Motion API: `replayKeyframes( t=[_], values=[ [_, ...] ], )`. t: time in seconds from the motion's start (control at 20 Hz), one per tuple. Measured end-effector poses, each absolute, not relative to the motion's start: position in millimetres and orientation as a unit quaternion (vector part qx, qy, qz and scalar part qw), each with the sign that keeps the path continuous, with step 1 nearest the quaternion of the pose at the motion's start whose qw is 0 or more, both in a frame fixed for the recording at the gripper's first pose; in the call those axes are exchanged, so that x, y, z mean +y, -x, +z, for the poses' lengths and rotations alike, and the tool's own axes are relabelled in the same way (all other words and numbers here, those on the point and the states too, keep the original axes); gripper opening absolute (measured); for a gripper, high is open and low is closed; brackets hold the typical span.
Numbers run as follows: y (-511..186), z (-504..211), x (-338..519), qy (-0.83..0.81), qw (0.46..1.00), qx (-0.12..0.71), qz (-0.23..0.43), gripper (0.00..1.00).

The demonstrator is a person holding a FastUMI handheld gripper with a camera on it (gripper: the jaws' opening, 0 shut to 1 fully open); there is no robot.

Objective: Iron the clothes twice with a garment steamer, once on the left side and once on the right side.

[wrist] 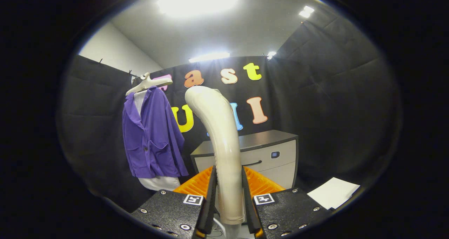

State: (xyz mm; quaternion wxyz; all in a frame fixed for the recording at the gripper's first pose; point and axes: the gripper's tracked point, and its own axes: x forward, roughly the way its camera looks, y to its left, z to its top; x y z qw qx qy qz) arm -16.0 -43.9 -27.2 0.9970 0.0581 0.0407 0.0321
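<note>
Standing upright in the gripper point(228, 193), garment steamer point(221, 140), head curving left

We see black cloth walls point(326, 102) all round, a grey drawer cabinet point(270, 154) at four o'clock (dark top), and ceiling lights point(198, 0) at twelve.

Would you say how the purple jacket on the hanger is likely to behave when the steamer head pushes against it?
The purple jacket hangs in soft folds, so it probably gives and swings. Its hanger may rock. The fingers grip the steamer, which looks rigid.
</note>
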Motion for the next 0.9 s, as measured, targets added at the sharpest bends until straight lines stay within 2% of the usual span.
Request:
replayKeyframes(
  t=[0.9],
  values=[
    [10.8, -13.9, -38.7, -0.061, 0.997, 0.038, 0.006, 0.39]
  ],
)
